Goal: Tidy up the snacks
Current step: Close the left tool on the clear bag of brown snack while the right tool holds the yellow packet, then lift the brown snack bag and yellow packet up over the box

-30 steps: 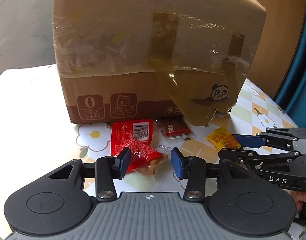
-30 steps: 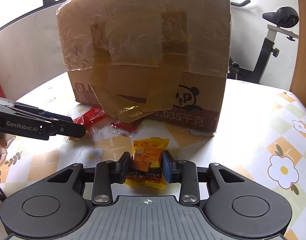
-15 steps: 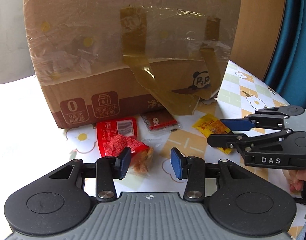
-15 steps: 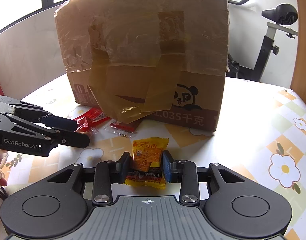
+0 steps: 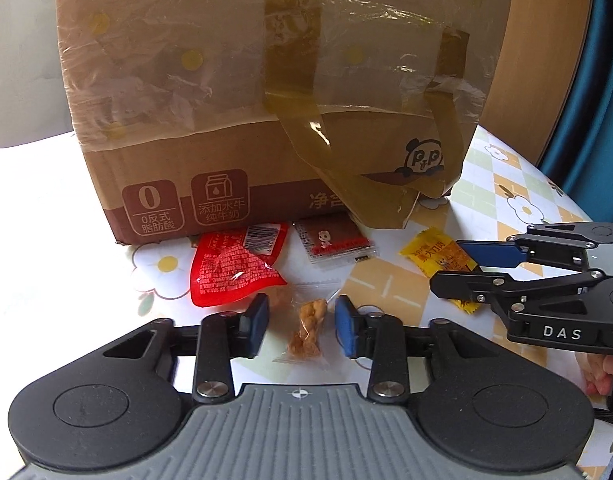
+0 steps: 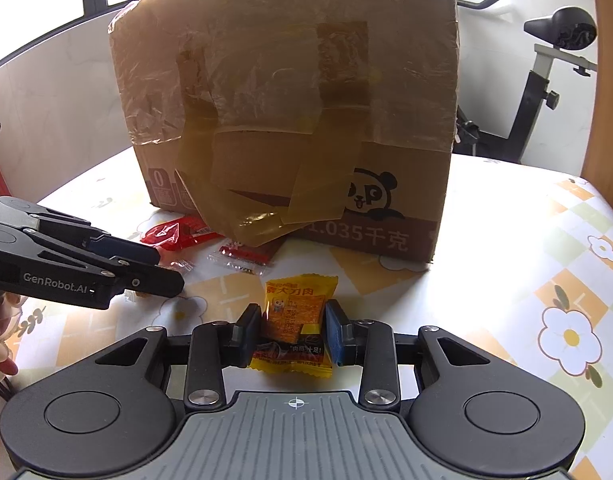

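Plainly, carton (image 5: pixel 266 92) printed "0" (panda logo), tool (image 5: pixel 518 276) marked "DAS"

Red packet (image 5: pixel 234 268), brown sachet (image 5: pixel 334 242), yellow snack (image 6: pixel 296 320) and clear-wrapped twist (image 5: pixel 308 326) lie before the box.

Four snack packets are lying on one table (image 5: pixel 518 184): one red packet (image 5: pixel 230 268) at centre left of the left wrist view, one brown-and-clear flat packet (image 5: pixel 334 242) just right of it, one yellow packet (image 6: pixel 296 320) at lower centre of the right wrist view, and one clear packet with a brown twisted snack (image 5: pixel 308 326) at lower centre of the left wrist view. One taped cardboard box (image 5: pixel 266 100) is filling the upper frame. Two hand-held grippers are showing, left hand-held gripper (image 5: pixel 302 326) and right hand-held gripper (image 6: pixel 292 334). One exercise bike (image 6: pixel 546 80) is standing at upper right.
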Demonstrator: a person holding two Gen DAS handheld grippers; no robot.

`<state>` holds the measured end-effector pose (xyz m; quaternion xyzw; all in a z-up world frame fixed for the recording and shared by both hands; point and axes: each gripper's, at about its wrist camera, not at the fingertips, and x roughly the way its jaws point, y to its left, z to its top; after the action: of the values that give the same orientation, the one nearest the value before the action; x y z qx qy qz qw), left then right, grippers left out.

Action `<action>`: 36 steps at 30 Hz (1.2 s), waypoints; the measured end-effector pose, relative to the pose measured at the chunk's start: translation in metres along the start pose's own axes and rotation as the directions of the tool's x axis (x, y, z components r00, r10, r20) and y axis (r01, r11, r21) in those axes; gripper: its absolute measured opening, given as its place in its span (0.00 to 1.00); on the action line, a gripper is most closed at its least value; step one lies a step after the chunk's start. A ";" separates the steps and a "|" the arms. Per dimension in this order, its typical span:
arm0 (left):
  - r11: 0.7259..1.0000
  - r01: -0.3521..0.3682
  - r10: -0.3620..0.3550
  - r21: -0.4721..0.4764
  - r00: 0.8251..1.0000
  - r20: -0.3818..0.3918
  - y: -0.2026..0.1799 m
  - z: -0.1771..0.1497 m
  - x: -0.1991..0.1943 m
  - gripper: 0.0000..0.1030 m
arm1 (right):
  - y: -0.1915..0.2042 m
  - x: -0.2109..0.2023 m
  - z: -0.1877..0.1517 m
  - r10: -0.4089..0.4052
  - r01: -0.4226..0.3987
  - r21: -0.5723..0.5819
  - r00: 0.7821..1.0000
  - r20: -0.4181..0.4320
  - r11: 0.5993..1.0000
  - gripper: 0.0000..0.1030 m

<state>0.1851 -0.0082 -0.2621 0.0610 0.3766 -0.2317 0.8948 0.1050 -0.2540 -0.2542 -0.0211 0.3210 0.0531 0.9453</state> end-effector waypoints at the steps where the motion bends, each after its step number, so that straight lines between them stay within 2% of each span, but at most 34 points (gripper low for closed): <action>1: 1.000 -0.005 0.005 0.002 1.000 0.007 -0.001 -0.002 -0.001 0.30 | 0.000 0.000 0.000 0.000 0.000 0.000 1.000 0.000 1.000 0.31; 6: 0.999 -0.006 0.005 0.036 0.999 0.032 -0.006 -0.012 -0.008 0.24 | 0.000 0.000 0.000 0.000 0.000 0.000 1.000 0.000 1.000 0.31; 14: 1.000 -0.001 0.001 0.017 0.999 0.045 -0.004 -0.017 -0.011 0.23 | 0.000 0.000 0.000 -0.003 0.003 -0.004 1.000 -0.001 1.000 0.31; 16: 1.000 -0.010 0.010 0.012 0.999 0.042 -0.003 -0.017 -0.012 0.19 | 0.000 0.001 0.000 -0.004 0.004 -0.005 1.000 -0.002 1.000 0.31; 18: 1.000 0.018 -0.017 -0.016 0.999 0.039 -0.001 -0.017 -0.013 0.17 | 0.000 0.000 0.000 -0.003 0.003 -0.005 1.000 -0.002 1.000 0.31; 21: 1.000 0.015 -0.014 -0.008 0.998 0.054 -0.005 -0.021 -0.021 0.17 | 0.000 0.001 0.000 -0.002 0.002 -0.004 1.000 -0.001 1.000 0.31; 26: 0.999 0.012 -0.009 -0.049 0.999 0.048 0.000 -0.029 -0.024 0.17 | 0.000 0.001 0.000 -0.003 0.003 -0.004 1.000 -0.002 1.000 0.31; 36: 0.998 0.020 -0.014 -0.065 0.996 0.083 0.004 -0.019 -0.031 0.17 | 0.002 0.002 0.001 -0.011 0.011 -0.016 1.000 -0.009 1.000 0.31</action>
<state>0.1561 0.0116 -0.2541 0.0188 0.3472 -0.2292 0.9092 0.1069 -0.2517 -0.2551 -0.0309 0.3247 0.0503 0.9440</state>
